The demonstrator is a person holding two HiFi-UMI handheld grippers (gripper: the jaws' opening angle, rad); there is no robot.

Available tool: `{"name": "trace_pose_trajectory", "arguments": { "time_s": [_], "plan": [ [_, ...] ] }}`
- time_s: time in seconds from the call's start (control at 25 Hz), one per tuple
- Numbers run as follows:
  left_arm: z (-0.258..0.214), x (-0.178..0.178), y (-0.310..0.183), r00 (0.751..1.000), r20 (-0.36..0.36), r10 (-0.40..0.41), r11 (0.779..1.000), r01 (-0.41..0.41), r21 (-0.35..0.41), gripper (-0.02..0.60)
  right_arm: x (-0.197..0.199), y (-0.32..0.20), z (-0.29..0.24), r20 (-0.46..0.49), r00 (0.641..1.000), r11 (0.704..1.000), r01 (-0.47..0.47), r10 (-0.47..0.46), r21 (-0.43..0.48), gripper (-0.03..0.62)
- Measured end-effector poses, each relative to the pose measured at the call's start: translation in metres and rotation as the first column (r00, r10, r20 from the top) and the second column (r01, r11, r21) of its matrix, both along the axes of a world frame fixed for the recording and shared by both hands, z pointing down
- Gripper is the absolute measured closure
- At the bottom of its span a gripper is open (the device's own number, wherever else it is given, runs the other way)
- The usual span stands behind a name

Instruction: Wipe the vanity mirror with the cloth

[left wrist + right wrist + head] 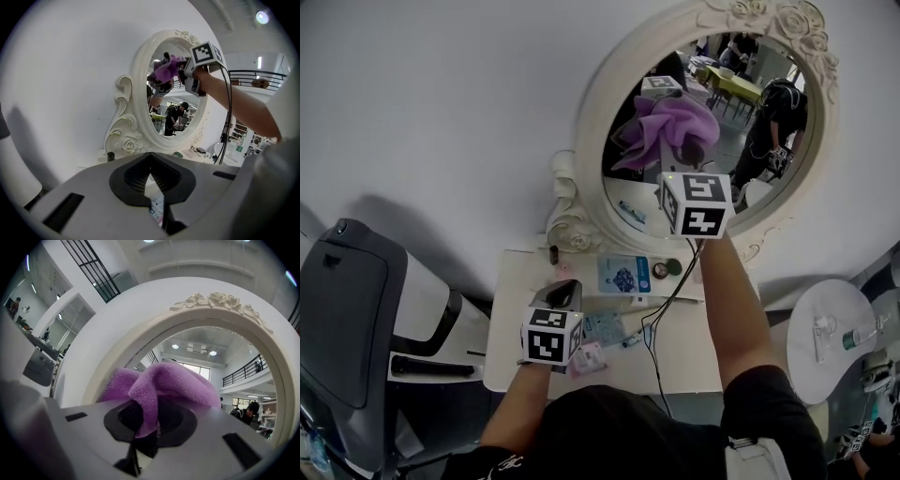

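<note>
Head view: the vanity mirror point(587, 122), oval in an ornate white frame, stands at 1 o'clock against the wall at the back of a white table point(508, 367). The right gripper point(679, 157) is raised in front of the glass, its marker cube toward 3 o'clock of the picture's middle. The right gripper view shows its jaws clamped on a purple cloth point(169, 382), a fold pinched between the pads while the rest bunches above them, against or just before the glass near the frame's 9 o'clock edge; contact cannot be told. The left gripper point(153, 188) hangs low over the table at 7 o'clock, its jaws drawn together but for a thin slit, holding nothing. A blue leaflet point(623, 275) lies on the table at the mirror's 6 o'clock
</note>
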State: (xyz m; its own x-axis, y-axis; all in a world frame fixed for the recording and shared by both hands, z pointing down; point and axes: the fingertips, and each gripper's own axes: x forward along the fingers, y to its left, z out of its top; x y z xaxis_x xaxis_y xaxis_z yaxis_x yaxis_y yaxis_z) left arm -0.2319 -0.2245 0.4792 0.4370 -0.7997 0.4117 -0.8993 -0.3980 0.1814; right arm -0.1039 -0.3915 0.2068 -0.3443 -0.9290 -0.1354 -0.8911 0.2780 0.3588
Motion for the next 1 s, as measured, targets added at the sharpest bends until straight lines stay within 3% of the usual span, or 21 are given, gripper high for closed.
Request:
{"name": "trace_pose_trajectory", "arguments": {
  "time_s": [0.36,0.64,0.76,1.0],
  "plan": [
    [0.003,0.008,-0.001,0.999,0.032,-0.004,1.0,0.005,-0.01,0.575,0.006,-0.002,0.11,-0.027,1.0,0.992,-0.004,0.001,-0.127,0.54],
    [0.009,0.012,0.005,0.998,0.064,-0.011,0.999,0.013,-0.03,0.575,0.003,0.0,0.203,-0.194,0.981,0.967,-0.072,0.024,-0.243,0.54],
    [0.013,0.015,0.006,0.997,0.075,-0.014,0.999,0.017,-0.044,0.575,0.007,-0.002,0.246,-0.212,0.977,0.94,-0.08,0.008,-0.332,0.54],
    [0.016,0.033,0.003,0.996,0.088,-0.003,0.998,0.009,-0.061,0.575,0.012,-0.004,0.269,-0.215,0.976,0.92,-0.068,-0.019,-0.386,0.54]
  ]
}}
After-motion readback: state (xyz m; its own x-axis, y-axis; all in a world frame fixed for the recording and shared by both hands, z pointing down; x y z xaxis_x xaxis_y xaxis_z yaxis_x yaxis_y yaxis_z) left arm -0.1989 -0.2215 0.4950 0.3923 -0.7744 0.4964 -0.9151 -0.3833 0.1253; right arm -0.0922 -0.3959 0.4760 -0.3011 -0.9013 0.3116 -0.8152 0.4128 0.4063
